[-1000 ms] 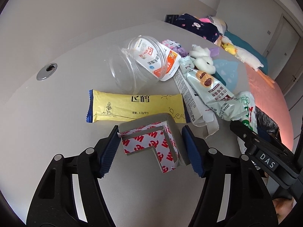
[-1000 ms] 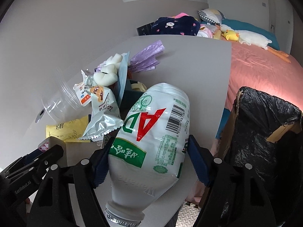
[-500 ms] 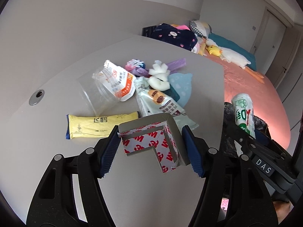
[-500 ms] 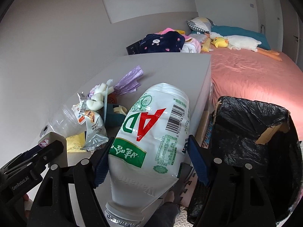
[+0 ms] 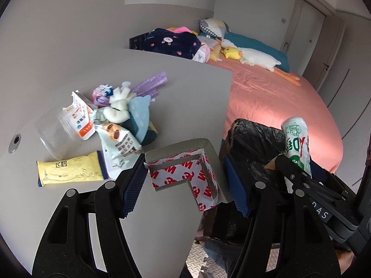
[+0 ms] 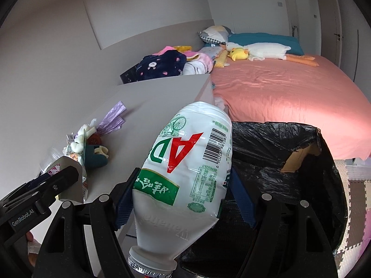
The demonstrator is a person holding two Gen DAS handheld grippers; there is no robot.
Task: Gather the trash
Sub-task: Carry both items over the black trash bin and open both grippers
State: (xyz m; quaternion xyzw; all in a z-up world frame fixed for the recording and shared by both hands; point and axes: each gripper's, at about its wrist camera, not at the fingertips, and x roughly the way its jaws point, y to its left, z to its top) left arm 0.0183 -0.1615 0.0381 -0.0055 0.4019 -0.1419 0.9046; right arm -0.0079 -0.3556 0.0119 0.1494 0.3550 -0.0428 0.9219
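White crushed bottle (image 6: 185, 171) clamped in right gripper (image 6: 183, 199), over black-lined trash bin (image 6: 289, 143). Left gripper (image 5: 185, 185) pinches grey corner guard (image 5: 192, 169) above desk (image 5: 185, 92) edge; wrapper pile (image 5: 111, 120) behind.

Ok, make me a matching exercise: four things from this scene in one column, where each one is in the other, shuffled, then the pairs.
Things:
1. white AD bottle
2. grey corner guard with red-and-white tape
3. yellow sachet
4. black bin bag

Places:
A. lying flat on the grey table
B. between the fingers of the left gripper
C. on the floor beside the table, next to the pink bed
D. between the fingers of the right gripper, neck end toward the camera

Pairs: 1-D, 2-B, 3-A, 4-C
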